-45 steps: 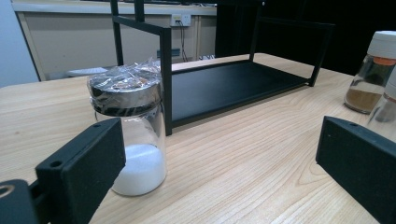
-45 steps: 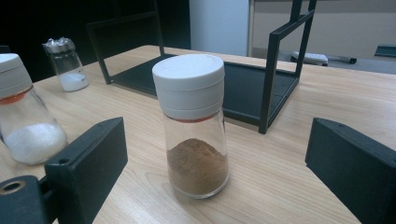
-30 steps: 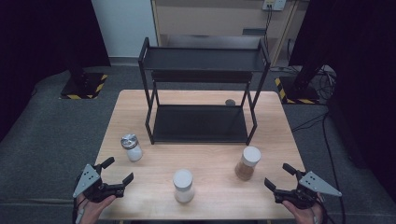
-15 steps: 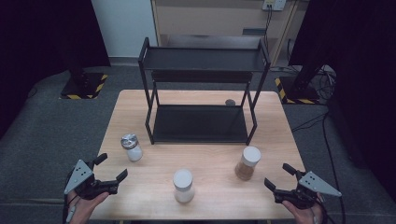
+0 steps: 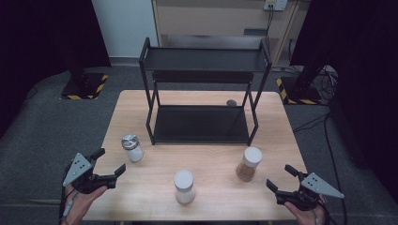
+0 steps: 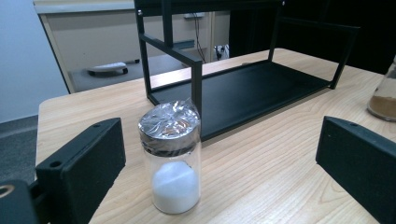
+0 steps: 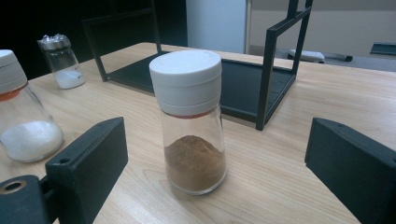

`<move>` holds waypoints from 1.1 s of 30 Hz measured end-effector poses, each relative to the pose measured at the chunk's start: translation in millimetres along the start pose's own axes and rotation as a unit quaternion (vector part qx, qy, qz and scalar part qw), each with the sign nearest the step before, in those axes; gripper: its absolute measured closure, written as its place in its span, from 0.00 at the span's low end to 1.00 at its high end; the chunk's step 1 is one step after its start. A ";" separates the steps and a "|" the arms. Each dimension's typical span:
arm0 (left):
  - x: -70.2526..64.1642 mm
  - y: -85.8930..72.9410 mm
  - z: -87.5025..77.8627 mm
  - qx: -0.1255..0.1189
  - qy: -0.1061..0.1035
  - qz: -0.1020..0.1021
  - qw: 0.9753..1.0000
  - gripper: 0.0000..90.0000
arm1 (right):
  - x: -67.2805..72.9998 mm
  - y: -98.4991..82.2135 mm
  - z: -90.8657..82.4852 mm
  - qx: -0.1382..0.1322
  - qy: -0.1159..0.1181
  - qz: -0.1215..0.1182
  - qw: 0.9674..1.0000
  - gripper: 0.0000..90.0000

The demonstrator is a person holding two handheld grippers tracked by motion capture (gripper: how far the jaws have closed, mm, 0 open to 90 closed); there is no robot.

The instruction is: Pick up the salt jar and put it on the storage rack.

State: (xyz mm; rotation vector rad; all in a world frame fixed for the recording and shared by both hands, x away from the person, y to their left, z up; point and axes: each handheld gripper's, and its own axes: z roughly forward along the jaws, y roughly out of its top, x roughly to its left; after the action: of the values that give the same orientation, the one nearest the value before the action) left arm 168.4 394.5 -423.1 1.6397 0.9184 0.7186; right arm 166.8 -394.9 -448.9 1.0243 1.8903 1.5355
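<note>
A glass jar with a silver foil-wrapped lid [image 5: 132, 147] [image 6: 172, 163] and white powder stands at the table's left. My left gripper [image 5: 111, 160] [image 6: 223, 161] hovers open just short of it, and the jar sits ahead between the wide jaws, untouched. A white-lidded jar of brown powder [image 5: 248, 164] [image 7: 192, 121] stands at the right. My right gripper [image 5: 279, 176] [image 7: 219, 161] is open a short way in front of it, apart from the glass. A third jar, white-lidded with white powder [image 5: 184, 186] [image 7: 18, 112], stands near the front edge in the middle.
A black two-tier metal rack [image 5: 202, 89] stands on the far half of the wooden table [image 5: 211, 159], both shelves bare. A small dark round object [image 5: 231, 102] lies behind the rack's right post. Grey floor surrounds the table.
My left gripper has risen a little and drifted left, off the table's left front corner. The right gripper and the three jars have stayed put.
</note>
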 end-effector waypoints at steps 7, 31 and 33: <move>5.8 7.9 14.0 0.014 -0.001 0.003 1.000 0.00 | 0.2 -0.1 -0.1 0.001 -0.001 0.000 1.000 0.07; 31.7 14.9 80.9 0.066 0.007 -0.018 0.998 0.01 | 0.1 -0.6 -0.5 0.001 -0.002 0.002 1.000 0.07; 32.6 14.9 84.9 0.069 0.008 -0.019 0.997 0.02 | 0.3 -0.5 -0.5 0.001 -0.002 0.002 1.000 0.07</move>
State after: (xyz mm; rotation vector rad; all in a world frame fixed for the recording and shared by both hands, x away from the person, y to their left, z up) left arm 258.8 377.6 -429.4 1.7347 1.0276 0.6559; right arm 166.1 -395.0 -449.3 1.0312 1.8887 1.5331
